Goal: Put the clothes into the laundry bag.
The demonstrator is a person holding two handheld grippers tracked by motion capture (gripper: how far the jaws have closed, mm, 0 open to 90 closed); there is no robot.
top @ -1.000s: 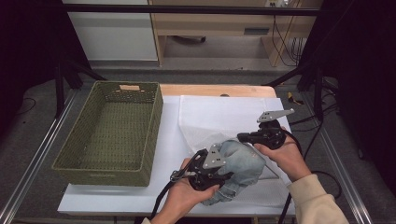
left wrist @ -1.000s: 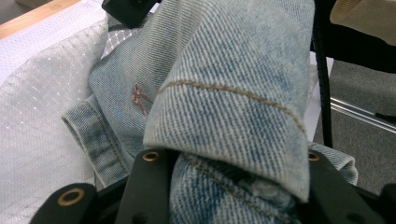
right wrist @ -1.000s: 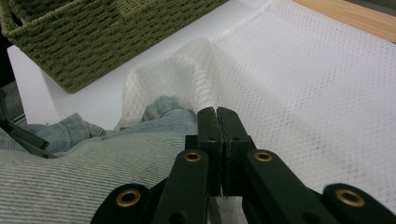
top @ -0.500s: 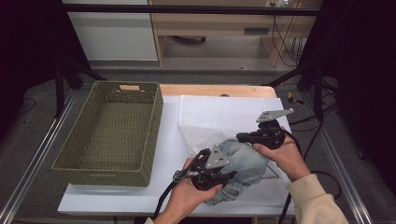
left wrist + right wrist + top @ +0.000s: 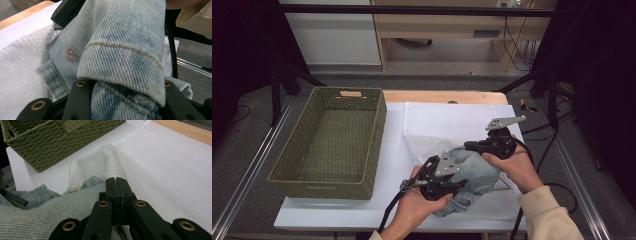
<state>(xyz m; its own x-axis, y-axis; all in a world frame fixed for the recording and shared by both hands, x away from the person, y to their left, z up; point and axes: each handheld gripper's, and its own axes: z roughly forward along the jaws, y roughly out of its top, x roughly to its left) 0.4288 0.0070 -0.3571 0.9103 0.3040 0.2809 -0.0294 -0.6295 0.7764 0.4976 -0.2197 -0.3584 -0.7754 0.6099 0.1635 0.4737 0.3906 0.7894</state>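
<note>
Gripping denim garment [image 5: 474, 172], both hands [image 5: 414, 205] low.

Denim garment [image 5: 474, 172] bunched near front right of table [image 5: 342, 217], on white mesh bag [image 5: 447, 125]. Left gripper [image 5: 457, 181] at garment's left side, jaws buried in denim. Right gripper [image 5: 469, 146] at garment's upper edge, jaws together. Green woven basket [image 5: 377, 130] at left, well apart from both hands.
</note>
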